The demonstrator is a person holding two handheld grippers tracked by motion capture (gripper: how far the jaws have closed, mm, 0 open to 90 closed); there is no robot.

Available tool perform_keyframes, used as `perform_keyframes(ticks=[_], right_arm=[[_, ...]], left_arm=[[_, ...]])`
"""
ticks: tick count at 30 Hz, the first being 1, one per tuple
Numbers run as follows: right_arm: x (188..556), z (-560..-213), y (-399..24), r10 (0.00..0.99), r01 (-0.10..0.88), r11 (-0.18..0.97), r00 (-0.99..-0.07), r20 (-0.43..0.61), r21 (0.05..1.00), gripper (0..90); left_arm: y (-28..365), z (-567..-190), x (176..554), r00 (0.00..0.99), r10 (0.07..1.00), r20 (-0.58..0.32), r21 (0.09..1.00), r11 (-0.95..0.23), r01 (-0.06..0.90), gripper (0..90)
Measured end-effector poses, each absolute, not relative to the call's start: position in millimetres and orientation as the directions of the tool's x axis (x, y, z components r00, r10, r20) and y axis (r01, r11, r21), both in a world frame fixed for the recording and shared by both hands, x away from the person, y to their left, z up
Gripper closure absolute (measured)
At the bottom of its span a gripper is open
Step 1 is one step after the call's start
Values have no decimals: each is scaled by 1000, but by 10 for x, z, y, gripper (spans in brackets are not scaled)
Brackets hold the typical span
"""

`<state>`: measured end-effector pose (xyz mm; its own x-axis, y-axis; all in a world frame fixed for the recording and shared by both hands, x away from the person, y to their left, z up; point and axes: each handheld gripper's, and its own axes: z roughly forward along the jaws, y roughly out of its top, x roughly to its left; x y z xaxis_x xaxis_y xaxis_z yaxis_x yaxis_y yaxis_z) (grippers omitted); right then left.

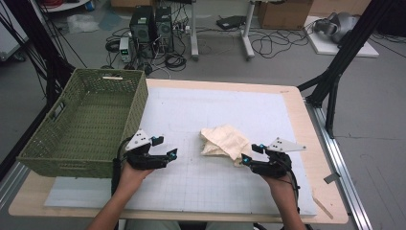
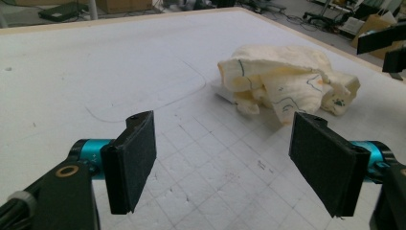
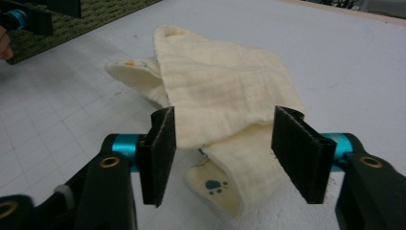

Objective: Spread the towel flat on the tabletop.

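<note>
Crumpled cream cloth (image 3: 225,96), paw print at 1 corner, lies bunched.

A cream cloth (image 3: 225,91) with a dark teal paw print and an orange mark is being seen just ahead of the right gripper (image 3: 222,153), whose pads are black on turquoise mounts. Thin green-blue line drawings are being shown on it beyond the left gripper (image 2: 230,163). A white gridded mat (image 1: 201,182) and an olive-green woven basket (image 1: 86,120) are being noted beside the left gripper.
</note>
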<state>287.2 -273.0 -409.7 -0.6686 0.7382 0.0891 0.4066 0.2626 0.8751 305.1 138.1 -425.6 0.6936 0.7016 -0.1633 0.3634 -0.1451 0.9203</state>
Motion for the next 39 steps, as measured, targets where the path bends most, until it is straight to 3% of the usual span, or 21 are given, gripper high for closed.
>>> perform_keyframes(ticks=[14,17,18,20,25,34,39], right_arm=[[2960,-4114,-2265,700,391,445,-713,-41,806,559],[3010,-4144,-2165,697,394,486,-713,-74,780,624],[3050,-4153,-2122,696,399,501,-713,-83,768,682],[3067,-4153,-2110,697,403,501,-713,-80,766,697],[3115,-4119,-2090,691,416,508,-719,-68,754,830],[3153,-3845,-2148,674,405,418,-739,22,813,867],[3263,-3746,-2186,699,401,421,-715,-10,813,867]], left_arm=[[1310,-4376,3022,722,664,-193,907,-161,390,268],[1316,-4372,3021,723,663,-193,907,-160,389,268],[1311,-4378,3017,723,663,-195,906,-160,392,268],[1308,-4390,3013,722,663,-197,904,-162,395,268],[1332,-4404,3029,716,668,-204,902,-157,403,268],[1363,-4404,3046,708,673,-213,903,-142,407,273],[1368,-4398,3044,708,673,-215,903,-140,407,273]])
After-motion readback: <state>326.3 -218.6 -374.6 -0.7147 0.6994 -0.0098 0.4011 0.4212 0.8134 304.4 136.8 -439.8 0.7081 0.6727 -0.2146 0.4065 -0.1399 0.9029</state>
